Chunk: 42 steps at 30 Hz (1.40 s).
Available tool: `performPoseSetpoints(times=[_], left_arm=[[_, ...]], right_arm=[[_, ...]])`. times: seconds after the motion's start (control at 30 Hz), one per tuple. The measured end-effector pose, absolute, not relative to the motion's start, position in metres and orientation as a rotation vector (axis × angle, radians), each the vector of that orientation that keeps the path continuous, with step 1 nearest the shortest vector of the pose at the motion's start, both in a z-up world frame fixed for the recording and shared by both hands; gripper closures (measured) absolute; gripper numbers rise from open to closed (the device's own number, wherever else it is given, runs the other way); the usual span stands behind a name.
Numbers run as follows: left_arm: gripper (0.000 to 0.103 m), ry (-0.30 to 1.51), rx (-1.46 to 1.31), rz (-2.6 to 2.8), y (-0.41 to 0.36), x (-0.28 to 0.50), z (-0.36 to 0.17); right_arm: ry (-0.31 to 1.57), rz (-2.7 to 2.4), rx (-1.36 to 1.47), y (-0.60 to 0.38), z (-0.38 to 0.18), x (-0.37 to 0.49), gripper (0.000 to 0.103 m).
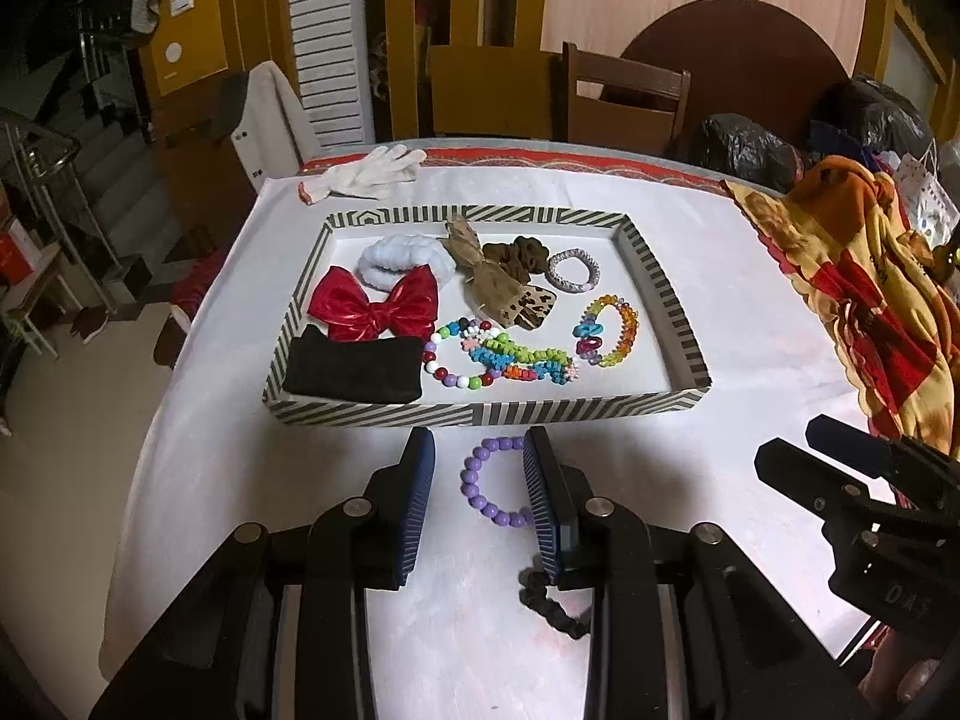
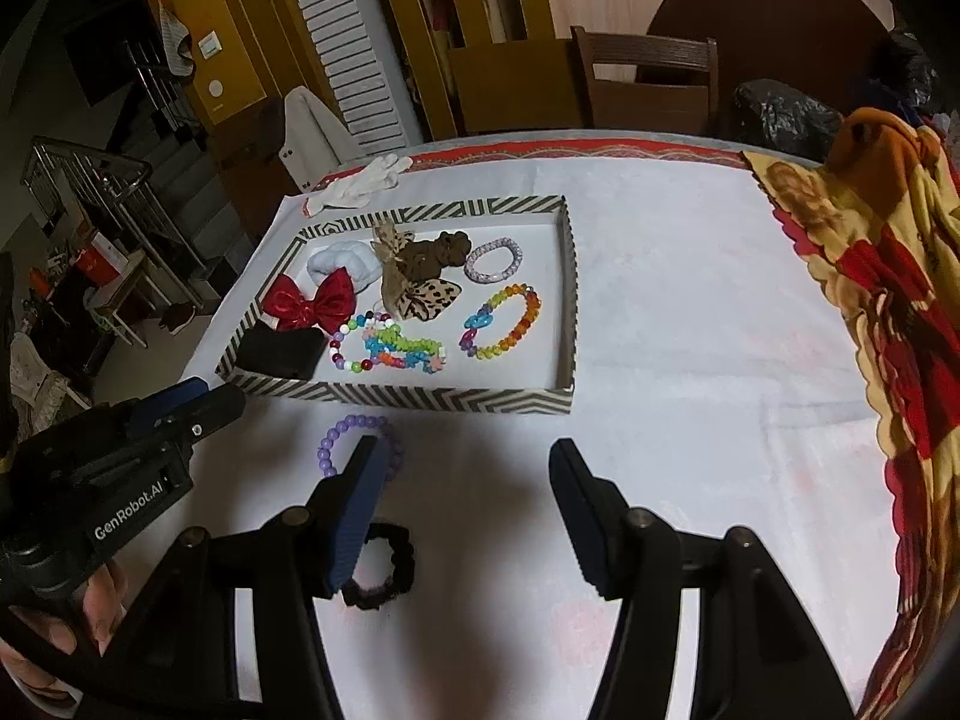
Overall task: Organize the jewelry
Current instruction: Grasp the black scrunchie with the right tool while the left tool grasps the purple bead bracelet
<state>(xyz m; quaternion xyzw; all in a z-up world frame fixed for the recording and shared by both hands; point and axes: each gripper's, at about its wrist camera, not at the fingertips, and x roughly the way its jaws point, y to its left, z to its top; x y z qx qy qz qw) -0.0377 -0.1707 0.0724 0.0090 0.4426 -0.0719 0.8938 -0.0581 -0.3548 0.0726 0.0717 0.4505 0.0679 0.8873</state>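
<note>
1. Collecting the loose pieces into the striped cardboard tray (image 1: 684, 402) is judged to be the step in hand; two pieces are seen outside it, on the white tablecloth (image 1: 750, 324).
2. The purple round-bead bracelet (image 1: 480, 483) is found just beside the near edge of the tray. The black fabric scrunchie (image 2: 384, 570) lies nearer to the near edge of the table.
3. The left gripper (image 1: 478, 480) is held wide open around the bracelet. Its right finger overlaps the bracelet's right side, but contact cannot be told. Nothing is gripped.
4. The right gripper (image 2: 465, 492) is also wide open and empty. Its left finger is seen over the scrunchie, above or beside it.
5. For the next move, closing on the beads and lifting over the tray wall would be needed. The smooth beads may slip.
</note>
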Motion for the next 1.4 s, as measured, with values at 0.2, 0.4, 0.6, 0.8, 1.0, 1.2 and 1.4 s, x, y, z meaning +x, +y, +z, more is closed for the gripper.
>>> performPoseSetpoints(times=[0.2,0.4,0.6,0.8,1.0,1.2,1.4], left_arm=[[0.079,0.911,0.014,-0.144,-0.171,-0.048,0.075],[0.079,0.911,0.010,-0.137,-0.170,-0.054,0.075],[0.079,0.921,0.004,-0.131,-0.168,-0.055,0.073],[0.079,0.941,0.003,-0.124,-0.166,-0.051,0.067],[0.079,1.032,-0.067,-0.132,-0.147,-0.040,0.048],[0.079,1.164,-0.178,-0.127,-0.126,-0.025,0.011],[0.078,1.241,-0.226,-0.184,-0.130,-0.002,-0.017]], right_arm=[[0.924,0.145,0.140,-0.354,0.079,-0.073,0.042],[0.926,0.158,0.139,-0.349,0.081,-0.081,0.040],[0.936,0.170,0.131,-0.346,0.078,-0.084,0.039],[0.962,0.177,0.128,-0.344,0.069,-0.081,0.039],[1.003,0.190,0.126,-0.340,0.050,-0.075,0.039],[1.119,0.222,0.099,-0.319,-0.001,-0.068,0.039],[1.143,0.206,0.019,-0.299,-0.035,-0.057,0.052]])
